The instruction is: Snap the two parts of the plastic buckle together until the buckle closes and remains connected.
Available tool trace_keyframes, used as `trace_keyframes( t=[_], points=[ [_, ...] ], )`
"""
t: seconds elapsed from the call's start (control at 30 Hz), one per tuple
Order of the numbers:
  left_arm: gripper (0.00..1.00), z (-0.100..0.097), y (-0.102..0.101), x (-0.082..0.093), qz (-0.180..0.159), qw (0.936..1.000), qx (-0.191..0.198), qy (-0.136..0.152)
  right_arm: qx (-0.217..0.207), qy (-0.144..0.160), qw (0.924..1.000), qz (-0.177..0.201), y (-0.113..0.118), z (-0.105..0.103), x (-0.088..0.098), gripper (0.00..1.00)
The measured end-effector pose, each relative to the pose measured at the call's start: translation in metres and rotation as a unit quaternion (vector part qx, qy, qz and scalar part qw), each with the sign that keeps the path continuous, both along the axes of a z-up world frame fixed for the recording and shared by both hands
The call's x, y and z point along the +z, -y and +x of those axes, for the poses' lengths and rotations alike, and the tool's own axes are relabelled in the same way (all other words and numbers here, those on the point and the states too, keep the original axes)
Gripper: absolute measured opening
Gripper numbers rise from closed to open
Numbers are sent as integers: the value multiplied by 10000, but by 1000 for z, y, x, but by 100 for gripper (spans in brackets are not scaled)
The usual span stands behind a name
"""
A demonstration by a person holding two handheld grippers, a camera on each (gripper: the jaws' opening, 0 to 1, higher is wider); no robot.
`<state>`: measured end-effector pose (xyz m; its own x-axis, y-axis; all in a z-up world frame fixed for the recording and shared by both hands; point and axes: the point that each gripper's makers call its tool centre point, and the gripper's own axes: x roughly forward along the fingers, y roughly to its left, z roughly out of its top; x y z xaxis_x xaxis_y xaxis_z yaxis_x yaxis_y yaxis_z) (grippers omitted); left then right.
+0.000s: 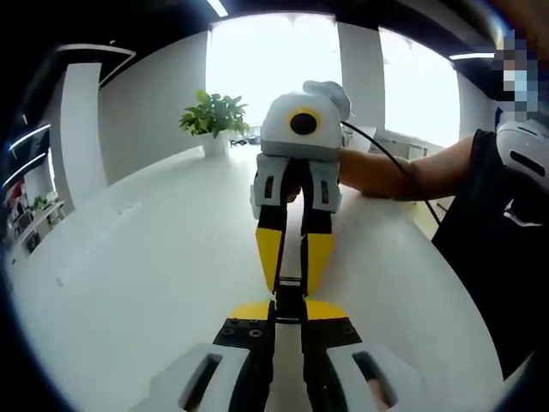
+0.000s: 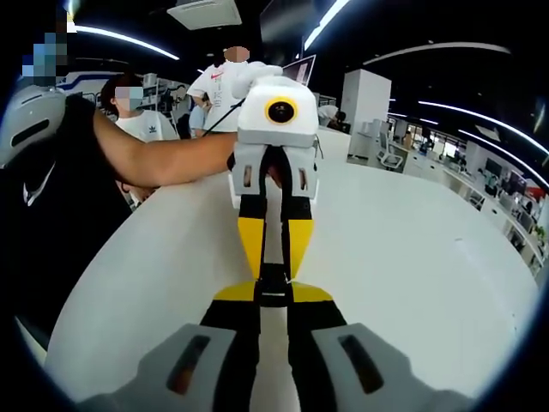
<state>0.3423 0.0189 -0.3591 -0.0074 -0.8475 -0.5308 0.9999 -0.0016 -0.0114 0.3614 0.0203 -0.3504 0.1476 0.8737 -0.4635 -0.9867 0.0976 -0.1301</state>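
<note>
Above a white table [image 1: 129,283], my two grippers face each other tip to tip. In the left gripper view, my left gripper [image 1: 289,316] rises from the bottom, its yellow-tipped jaws shut on one end of a small black plastic buckle [image 1: 290,300]. The right gripper [image 1: 292,281] comes down from above, with its yellow fingers [image 1: 268,253] shut on the other end. In the right gripper view, my right gripper [image 2: 273,302] holds the buckle [image 2: 273,288] from below and the left gripper [image 2: 274,270] meets it from above. The two buckle parts touch; the jaws hide the joint.
A potted plant [image 1: 214,118] stands at the far end of the table. A person's bare arm [image 1: 412,172] reaches to the right gripper, and a black-clothed body [image 1: 489,257] is at the table's edge. Other people [image 2: 137,107] stand behind. Open tabletop [image 2: 412,257] lies on both sides.
</note>
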Motion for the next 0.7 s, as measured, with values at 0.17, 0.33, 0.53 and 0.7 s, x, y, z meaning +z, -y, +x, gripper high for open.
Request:
trace_keyframes(
  t=[0.17,0.33,0.53,0.7],
  points=[
    [8,2,-2,-1,-22,10000,-20,-82,12,-20,10000,-9,0,1,-1,9],
    [8,3,-2,-1,-40,9999,-31,-117,15,-31,10000,6,1,3,-1,9],
    [8,5,-2,0,-70,9999,-40,-147,25,-27,10000,26,-1,2,0,9],
    [8,6,-2,-2,-49,9999,-49,-146,33,-50,10000,18,0,1,-2,9]
  ],
)
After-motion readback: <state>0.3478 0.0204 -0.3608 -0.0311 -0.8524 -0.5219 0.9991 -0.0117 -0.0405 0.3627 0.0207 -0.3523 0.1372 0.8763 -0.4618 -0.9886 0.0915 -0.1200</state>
